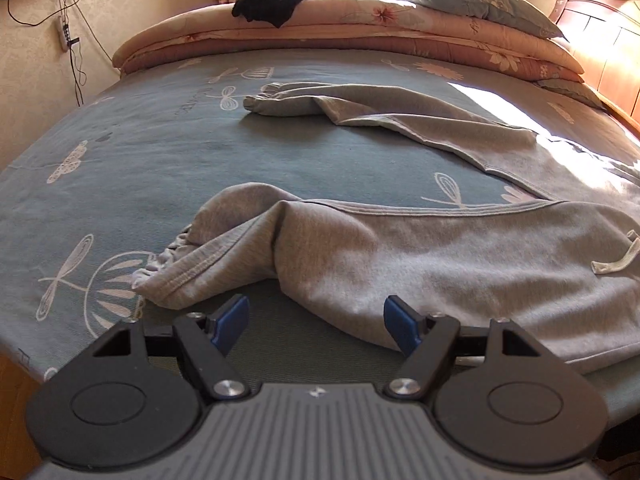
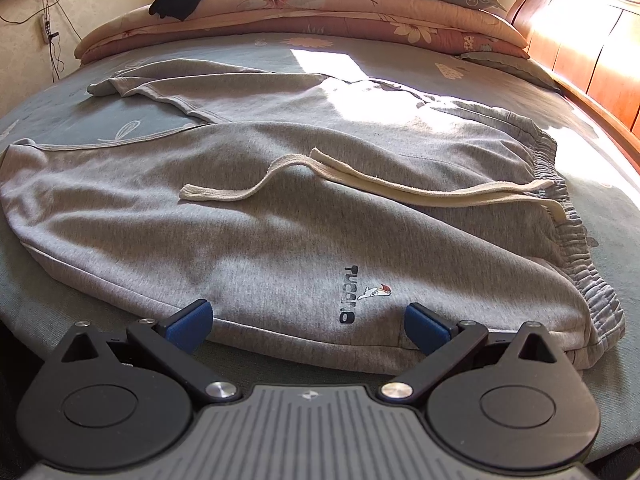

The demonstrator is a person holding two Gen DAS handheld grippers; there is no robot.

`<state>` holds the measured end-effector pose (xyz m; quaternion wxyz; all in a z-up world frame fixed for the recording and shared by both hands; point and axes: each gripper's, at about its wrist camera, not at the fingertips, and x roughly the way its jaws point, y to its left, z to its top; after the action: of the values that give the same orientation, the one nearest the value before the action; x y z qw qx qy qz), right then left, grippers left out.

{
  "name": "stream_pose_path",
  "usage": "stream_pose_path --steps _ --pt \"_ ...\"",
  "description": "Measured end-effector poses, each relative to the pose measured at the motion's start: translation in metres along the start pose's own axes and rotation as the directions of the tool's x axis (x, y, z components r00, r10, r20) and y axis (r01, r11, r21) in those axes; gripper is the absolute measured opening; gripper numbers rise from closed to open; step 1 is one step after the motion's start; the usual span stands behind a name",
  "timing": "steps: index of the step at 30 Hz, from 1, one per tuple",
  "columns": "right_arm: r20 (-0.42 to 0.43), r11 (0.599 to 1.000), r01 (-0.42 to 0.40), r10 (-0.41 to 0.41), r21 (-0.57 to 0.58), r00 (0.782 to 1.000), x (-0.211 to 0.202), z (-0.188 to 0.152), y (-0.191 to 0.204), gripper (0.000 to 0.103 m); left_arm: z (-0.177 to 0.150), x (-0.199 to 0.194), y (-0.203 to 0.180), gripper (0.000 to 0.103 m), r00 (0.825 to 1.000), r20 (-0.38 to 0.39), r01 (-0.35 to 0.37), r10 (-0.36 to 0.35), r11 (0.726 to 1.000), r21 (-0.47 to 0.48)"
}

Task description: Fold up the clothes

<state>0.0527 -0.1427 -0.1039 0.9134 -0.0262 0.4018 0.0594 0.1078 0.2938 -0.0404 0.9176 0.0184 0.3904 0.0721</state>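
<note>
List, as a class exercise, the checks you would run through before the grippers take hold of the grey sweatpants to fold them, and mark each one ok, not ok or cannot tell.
1. Left gripper open, nothing between its pads: ok.
2. Right gripper open, over the near edge of the grey sweatpants: ok.
3. Sweatpants lying flat: not ok, near leg cuff is bunched.
4. Legs together: not ok, far leg is splayed away.
5. Drawstring tucked in: not ok, it lies loose on top.
</note>
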Motion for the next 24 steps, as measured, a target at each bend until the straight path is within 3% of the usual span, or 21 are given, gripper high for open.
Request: stream_pose_path --steps 6,10,12,14,18,22,24 --pt "-0.019 1.000 0.002 -0.002 -0.021 1.000 0.005 0.000 0.008 0.103 -0.005 0.012 0.043 0.073 0.983 0.021 -0.181 0.180 0.977 0.115" --pt "-0.029 0.999 0.012 -0.013 -0.035 0.999 0.008 0.001 0.012 0.103 -0.011 0.031 0.051 0.064 0.974 0.025 -0.223 0.224 0.936 0.273" --pt "-0.038 0.999 0.019 -0.021 -0.039 0.999 0.010 0.002 0.014 0.103 -0.013 0.041 0.045 0.060 0.970 0.037 -0.235 0.240 0.890 0.390" --pt "-0.042 0.999 0.027 -0.029 -0.045 0.999 0.012 0.003 0.017 0.103 -0.016 0.049 0.036 0.059 0.967 0.064 -0.244 0.246 0.826 0.509" --pt "-0.051 0.998 0.040 -0.043 -0.057 0.998 0.014 0.005 0.022 0.103 -0.015 0.058 0.025 0.056 0.972 0.095 -0.227 0.217 0.738 0.635" --pt "-0.057 0.996 0.051 -0.055 -0.071 0.997 0.017 0.006 0.027 0.103 -0.014 0.068 0.020 0.022 0.979 0.061 -0.181 0.193 0.705 0.686" --pt "-0.056 0.995 0.057 -0.061 -0.083 0.997 0.017 0.006 0.029 0.103 -0.014 0.070 0.017 0.014 0.976 0.070 -0.195 0.204 0.696 0.691"
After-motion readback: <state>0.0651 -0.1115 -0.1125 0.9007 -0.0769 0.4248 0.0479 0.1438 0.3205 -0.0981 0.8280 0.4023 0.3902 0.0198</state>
